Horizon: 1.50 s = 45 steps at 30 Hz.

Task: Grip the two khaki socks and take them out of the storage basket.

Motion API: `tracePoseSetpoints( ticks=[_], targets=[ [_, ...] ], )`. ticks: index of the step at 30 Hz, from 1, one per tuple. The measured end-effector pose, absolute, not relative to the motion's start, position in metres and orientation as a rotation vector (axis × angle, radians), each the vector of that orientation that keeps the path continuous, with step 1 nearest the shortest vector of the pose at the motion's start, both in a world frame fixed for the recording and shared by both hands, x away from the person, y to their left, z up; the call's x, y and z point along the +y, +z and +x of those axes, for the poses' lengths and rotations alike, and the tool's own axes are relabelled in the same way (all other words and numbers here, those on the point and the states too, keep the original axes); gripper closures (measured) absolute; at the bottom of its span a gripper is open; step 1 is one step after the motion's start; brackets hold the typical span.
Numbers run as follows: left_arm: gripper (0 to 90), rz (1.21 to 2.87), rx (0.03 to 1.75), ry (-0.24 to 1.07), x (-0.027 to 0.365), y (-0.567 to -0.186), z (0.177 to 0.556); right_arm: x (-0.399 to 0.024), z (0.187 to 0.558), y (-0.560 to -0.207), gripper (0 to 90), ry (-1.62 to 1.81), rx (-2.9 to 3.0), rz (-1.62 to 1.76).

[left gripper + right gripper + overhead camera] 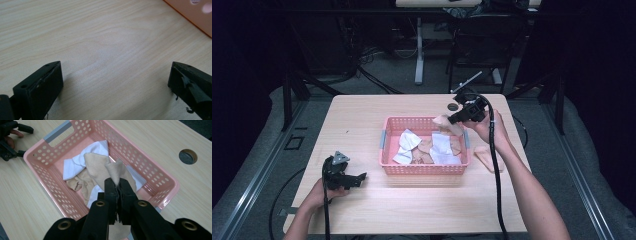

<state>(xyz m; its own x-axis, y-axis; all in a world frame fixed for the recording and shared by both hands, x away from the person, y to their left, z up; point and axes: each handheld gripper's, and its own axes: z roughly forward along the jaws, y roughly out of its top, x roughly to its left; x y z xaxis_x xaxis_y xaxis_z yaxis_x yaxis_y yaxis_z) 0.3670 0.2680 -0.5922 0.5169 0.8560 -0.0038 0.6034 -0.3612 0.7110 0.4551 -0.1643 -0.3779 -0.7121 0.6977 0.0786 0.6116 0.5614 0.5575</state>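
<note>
A pink perforated basket [424, 169] stands mid-table, with white socks [408, 141] and beige socks [428, 150] lying in it. My right gripper [455, 119] hovers over the basket's far right corner, shut on a beige sock [445, 123] that hangs from it. In the right gripper view, that beige sock [115, 171] sticks up between the closed jaws of the right gripper [118, 185], above the basket [45, 170] and a white sock [82, 160]. My left gripper [360, 179] rests on the table at the front left, open and holding nothing; the left gripper [116, 75] is over bare wood.
Another beige sock [486, 157] lies on the table right of the basket. A round cable hole [188, 156] sits in the tabletop beyond the basket. The basket's corner [192, 12] is near the left gripper. Dark table legs and cables stand behind the table.
</note>
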Motion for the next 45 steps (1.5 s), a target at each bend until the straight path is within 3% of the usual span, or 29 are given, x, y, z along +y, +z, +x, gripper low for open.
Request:
tracePoseSetpoints(
  ticks=[19,45],
  targets=[
    [0.0,2.096,1.183,0.489,0.268,-0.592,0.367,-0.22,0.434,-0.352,86.9,0.875,2.556,1.183],
    [0.0,2.097,1.184,0.489,0.268,-0.592,0.367,-0.3,0.407,-0.377,87.0,0.877,2.473,1.33]
  ],
)
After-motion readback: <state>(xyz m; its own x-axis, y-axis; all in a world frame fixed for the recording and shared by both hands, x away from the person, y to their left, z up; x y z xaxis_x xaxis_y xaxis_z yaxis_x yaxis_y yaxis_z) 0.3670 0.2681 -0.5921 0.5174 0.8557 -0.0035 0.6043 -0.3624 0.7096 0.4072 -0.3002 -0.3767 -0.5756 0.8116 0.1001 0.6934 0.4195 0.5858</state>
